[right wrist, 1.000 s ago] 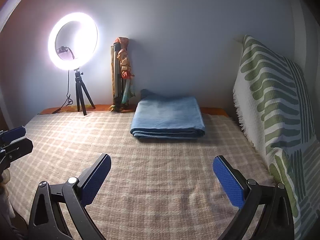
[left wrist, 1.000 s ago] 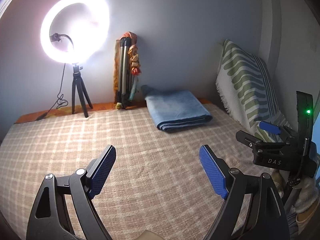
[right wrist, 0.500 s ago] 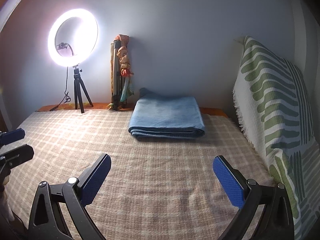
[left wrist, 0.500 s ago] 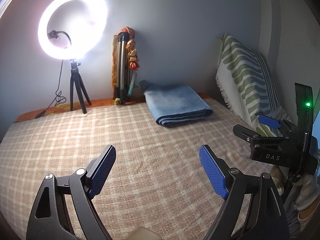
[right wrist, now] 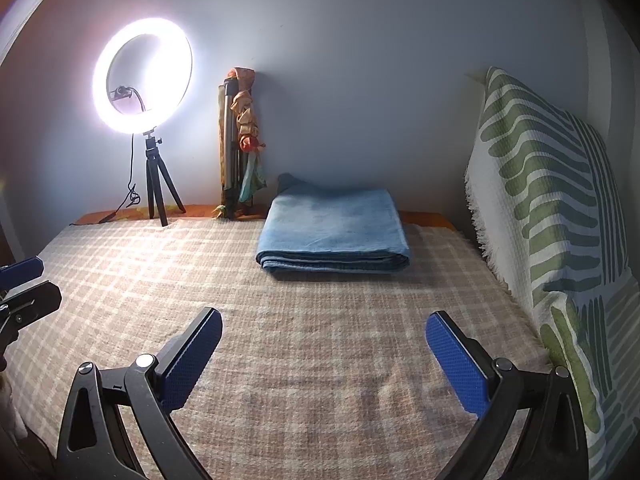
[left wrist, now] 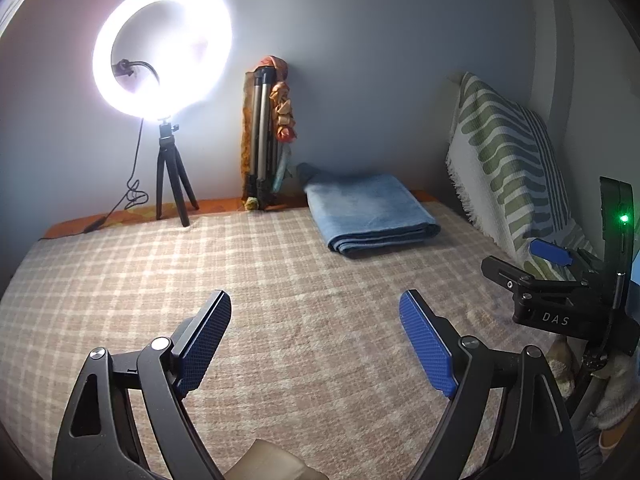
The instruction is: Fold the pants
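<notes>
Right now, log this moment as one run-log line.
left tongs: open, empty | right tongs: open, empty | pants: folded, on bed by wall | contact: none

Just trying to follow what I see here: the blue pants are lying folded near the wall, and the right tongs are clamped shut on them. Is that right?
Not quite. The blue pants do lie folded near the wall, but the right tongs are not clamped on them. The right wrist view shows the tongs open and empty over the checked bedcover, well short of the pants.
</notes>
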Motion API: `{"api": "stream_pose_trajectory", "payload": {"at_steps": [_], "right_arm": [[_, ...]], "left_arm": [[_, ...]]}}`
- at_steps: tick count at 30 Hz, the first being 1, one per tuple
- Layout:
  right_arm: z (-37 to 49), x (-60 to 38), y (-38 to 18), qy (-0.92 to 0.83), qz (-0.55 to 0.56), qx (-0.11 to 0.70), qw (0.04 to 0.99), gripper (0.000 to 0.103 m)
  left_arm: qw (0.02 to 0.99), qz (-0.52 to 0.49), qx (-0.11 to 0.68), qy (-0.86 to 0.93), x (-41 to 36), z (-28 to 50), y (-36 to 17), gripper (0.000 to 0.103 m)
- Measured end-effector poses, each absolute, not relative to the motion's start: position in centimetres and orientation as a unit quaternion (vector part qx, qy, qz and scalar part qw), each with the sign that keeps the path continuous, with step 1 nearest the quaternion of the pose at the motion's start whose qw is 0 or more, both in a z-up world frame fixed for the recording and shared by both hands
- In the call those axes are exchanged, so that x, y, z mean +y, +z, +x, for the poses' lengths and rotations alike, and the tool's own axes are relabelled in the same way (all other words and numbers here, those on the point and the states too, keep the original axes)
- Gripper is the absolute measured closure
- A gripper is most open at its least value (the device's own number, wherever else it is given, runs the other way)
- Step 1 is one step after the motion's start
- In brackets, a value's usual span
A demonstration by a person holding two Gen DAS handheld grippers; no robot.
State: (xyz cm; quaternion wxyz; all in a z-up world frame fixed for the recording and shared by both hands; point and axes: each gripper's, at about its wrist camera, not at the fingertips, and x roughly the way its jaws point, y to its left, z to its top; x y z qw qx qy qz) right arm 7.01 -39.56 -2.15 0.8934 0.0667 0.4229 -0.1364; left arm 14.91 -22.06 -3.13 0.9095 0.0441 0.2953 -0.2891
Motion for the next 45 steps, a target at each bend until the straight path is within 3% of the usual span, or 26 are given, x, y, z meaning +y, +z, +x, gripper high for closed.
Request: {"api": "stream_pose_trajectory", "payload": {"at_steps": [45], "right_arm": [[7.23, -39.26, -2.67, -0.129, 0.074, 0.430, 0.890, 0.000]], "left_arm": [[0.910, 0.052, 0.292, -0.290, -22.26, 14.84, -3.15, 0.015]]}}
